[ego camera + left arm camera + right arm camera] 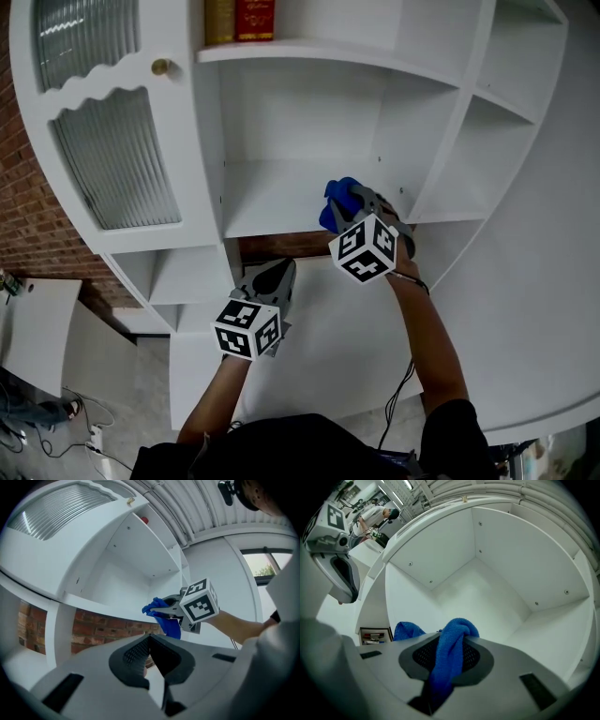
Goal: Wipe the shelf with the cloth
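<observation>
A blue cloth (336, 199) is bunched between the jaws of my right gripper (351, 202), which is shut on it. The gripper sits at the front right of a white shelf compartment (272, 192). In the right gripper view the cloth (449, 653) drapes over the jaws, and the bare compartment (483, 592) opens ahead. My left gripper (278, 274) hangs lower, in front of the brick gap under that shelf, jaws shut with nothing in them. The left gripper view shows its jaws (150, 641) together, with the right gripper (171, 609) and cloth (165, 616) above.
Books (241, 19) stand on the shelf above. A door with ribbed glass (112, 159) and a brass knob (161, 67) is at the left. Brick wall (281, 246) shows below the shelf. More white compartments (506, 122) lie to the right. A person (375, 513) stands far off.
</observation>
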Action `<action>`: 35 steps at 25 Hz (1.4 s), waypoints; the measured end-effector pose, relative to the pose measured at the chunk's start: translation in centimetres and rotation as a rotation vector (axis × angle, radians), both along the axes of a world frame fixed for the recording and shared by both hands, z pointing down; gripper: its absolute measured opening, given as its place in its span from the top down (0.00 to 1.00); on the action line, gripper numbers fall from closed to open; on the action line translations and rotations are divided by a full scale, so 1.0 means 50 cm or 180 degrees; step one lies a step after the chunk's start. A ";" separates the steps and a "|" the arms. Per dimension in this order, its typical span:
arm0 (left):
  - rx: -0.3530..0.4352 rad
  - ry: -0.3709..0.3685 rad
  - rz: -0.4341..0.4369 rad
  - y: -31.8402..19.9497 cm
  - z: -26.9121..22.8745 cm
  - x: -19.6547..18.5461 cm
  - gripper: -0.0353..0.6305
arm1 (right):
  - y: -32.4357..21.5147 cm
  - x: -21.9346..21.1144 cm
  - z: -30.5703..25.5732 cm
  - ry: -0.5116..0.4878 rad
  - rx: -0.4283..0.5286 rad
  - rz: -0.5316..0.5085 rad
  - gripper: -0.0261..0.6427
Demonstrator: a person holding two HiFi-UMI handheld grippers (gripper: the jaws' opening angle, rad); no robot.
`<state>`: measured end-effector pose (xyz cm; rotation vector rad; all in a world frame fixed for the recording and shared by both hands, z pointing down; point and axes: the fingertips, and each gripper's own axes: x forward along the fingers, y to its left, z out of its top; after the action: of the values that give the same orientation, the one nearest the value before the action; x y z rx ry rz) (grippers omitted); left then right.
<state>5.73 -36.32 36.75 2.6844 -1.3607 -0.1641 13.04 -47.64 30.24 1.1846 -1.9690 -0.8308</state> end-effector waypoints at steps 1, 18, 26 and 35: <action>-0.0005 -0.0002 0.0020 -0.001 0.001 0.006 0.93 | -0.002 0.010 0.000 -0.0001 0.0003 0.0031 0.84; -0.0019 -0.0062 0.0295 -0.011 0.001 0.076 0.92 | -0.014 0.145 -0.001 -0.0082 0.0035 0.0468 0.84; -0.0014 -0.0083 0.0415 -0.013 -0.001 0.111 0.92 | -0.012 0.192 0.000 -0.0101 0.0046 0.0595 0.84; -0.0034 -0.0070 0.0432 -0.018 0.001 0.110 0.92 | -0.014 0.200 0.000 -0.0049 0.0029 0.0630 0.84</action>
<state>11.22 -37.24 36.80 2.7655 -1.1762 -0.1138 23.04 -48.34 30.23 1.3692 -1.8259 -0.7311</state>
